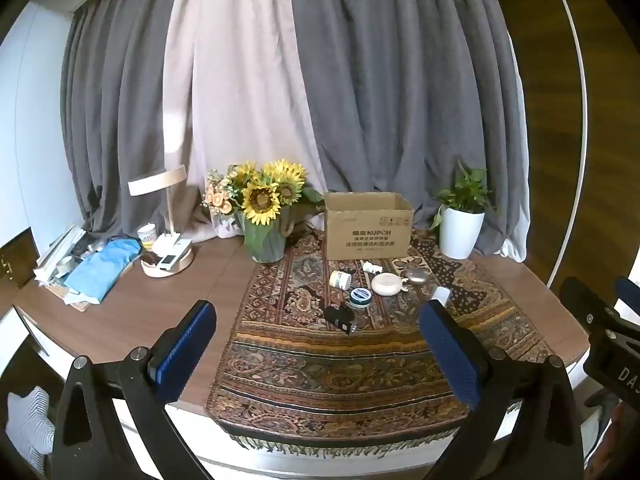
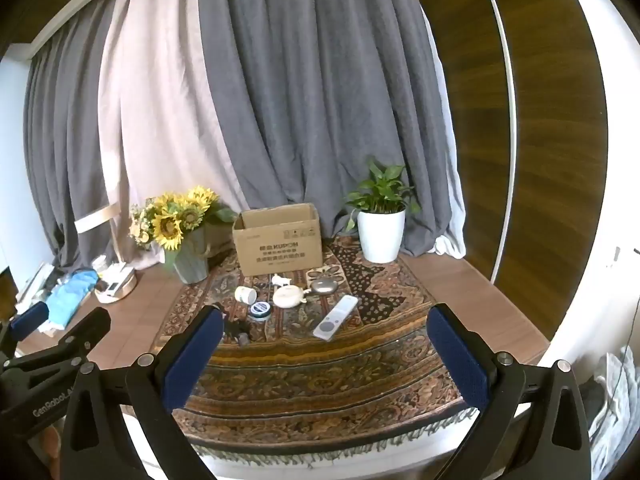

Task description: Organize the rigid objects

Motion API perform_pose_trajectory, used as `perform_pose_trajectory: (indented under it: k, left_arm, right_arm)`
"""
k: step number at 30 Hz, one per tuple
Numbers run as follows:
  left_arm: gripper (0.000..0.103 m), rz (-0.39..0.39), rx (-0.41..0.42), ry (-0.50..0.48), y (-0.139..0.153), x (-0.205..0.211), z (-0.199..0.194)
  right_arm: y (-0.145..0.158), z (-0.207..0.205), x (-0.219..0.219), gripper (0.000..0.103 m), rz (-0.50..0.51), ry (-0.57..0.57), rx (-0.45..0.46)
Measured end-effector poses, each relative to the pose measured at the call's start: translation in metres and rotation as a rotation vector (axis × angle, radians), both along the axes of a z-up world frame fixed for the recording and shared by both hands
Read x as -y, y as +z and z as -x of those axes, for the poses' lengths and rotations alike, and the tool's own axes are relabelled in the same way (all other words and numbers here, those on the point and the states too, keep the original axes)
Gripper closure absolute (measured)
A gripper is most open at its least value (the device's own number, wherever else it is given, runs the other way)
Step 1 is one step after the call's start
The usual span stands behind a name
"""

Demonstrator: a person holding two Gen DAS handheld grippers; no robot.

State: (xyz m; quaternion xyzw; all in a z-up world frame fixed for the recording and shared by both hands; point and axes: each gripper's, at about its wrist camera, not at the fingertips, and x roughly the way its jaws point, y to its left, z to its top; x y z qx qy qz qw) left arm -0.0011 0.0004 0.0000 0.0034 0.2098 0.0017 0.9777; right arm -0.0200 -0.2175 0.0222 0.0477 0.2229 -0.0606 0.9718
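While both tools, left tool [image 1: 318, 344] and right tool [image 2: 324, 348], hang spread and empty, approach the white remote control [image 2: 335, 317] lengthwise, then carry it to the open cardboard box [image 2: 278, 240] at frame centre.

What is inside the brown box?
The cardboard box stands open, but both cameras look from low down. Only its inner back wall shows; its floor and anything inside are hidden.

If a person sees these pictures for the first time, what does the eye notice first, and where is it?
First the sunflower bouquet at the back of the table, left of the open cardboard box. Next the patterned runner down the middle, with small items scattered in front of the box, among them a white remote. Both the left hand-held gripper and the right hand-held gripper are open and empty.
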Motion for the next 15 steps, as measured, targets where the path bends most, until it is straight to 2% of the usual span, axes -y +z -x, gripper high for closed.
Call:
perform_pose_trajectory:
  k: [15]
  left_arm:
    - [0.000,-0.008,-0.027,-0.009,-0.0015,0.0050,-0.0077]
  right_arm:
    - [-0.0031,-0.0001,0.0042,0.000,-0.014,0.005,-0.002]
